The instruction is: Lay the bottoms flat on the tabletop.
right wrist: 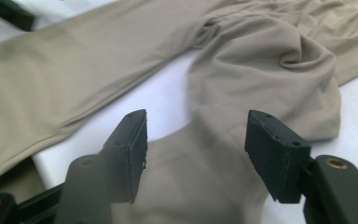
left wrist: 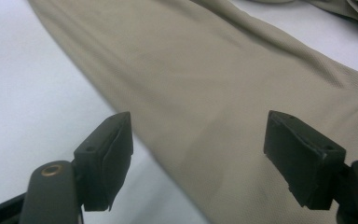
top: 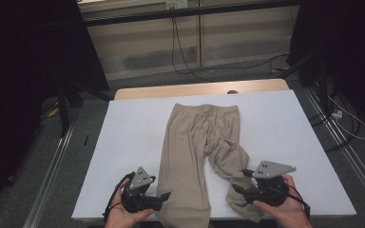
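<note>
A pair of beige trousers lies on the white table, waistband at the far side, legs toward me. The left leg lies flat and hangs over the near edge. The right leg is bunched and twisted near the knee. My left gripper is open beside the left leg's lower end, its jaws wide apart just over the cloth's edge. My right gripper is open too, its jaws straddling the crumpled right leg without closing on it.
The table's wooden far edge borders a floor with cables. Metal rails run along both sides of the table. Bare white tabletop lies left and right of the trousers.
</note>
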A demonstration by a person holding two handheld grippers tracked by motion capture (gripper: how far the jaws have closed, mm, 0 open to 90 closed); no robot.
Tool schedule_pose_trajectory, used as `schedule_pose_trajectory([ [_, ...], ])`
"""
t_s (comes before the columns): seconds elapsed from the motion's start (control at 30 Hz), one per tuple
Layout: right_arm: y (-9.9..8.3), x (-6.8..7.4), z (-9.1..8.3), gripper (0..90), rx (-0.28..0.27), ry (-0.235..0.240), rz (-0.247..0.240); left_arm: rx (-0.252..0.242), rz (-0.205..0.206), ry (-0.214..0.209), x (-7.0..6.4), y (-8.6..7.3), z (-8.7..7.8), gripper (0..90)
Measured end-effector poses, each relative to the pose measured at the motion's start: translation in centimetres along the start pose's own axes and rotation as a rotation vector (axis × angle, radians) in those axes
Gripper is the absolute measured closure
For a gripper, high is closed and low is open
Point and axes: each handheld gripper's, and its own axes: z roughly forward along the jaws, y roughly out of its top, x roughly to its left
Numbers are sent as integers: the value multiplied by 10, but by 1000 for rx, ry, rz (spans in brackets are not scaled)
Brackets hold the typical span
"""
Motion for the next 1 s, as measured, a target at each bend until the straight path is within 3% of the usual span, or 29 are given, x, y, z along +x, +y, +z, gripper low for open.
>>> schedule_pose_trajectory([
  [0.07, -2, -5, 16, 380, 68, -23, -8, 1, 4, -6, 0, 0, 0, 243],
  [0.13, -10, -5, 28, 485, 160, -29, 0, 2, 4, -10, -1, 0, 0, 242],
  [0.17, -13, -3, 27, 505, 153, -32, 7, 2, 5, -10, 0, 0, 0, 241],
  [0.23, -13, 1, 21, 702, 165, -24, -5, 7, 4, -8, 0, 0, 0, 241],
  [0.27, -14, 4, 18, 751, 168, -15, -6, 8, 3, -8, 0, 0, 0, 241],
  [0.37, -20, 12, 9, 803, 173, 10, 0, 7, 1, -4, 0, 0, 0, 241],
  [0.47, -27, 18, 1, 806, 176, 69, 34, 10, 0, -3, 0, 0, 0, 241],
  [0.63, -38, 38, -13, 800, 184, 148, 28, 15, 1, -2, 1, 0, 1, 241],
  [0.7, -40, 44, -17, 744, 184, 171, 16, 17, 3, -4, 0, 0, 2, 241],
  [0.73, -40, 45, -18, 667, 177, 178, 10, 16, 5, -4, 0, 0, 2, 241],
  [0.77, -38, 45, -18, 572, 161, 177, 6, 15, 9, -3, 0, 1, 2, 241],
  [0.87, -30, 40, -18, 458, 98, 153, 11, 17, 7, -8, 0, 1, 2, 240],
  [1.0, -17, 27, -12, 435, 40, 130, 34, 20, 6, -7, 0, 1, 3, 239],
])
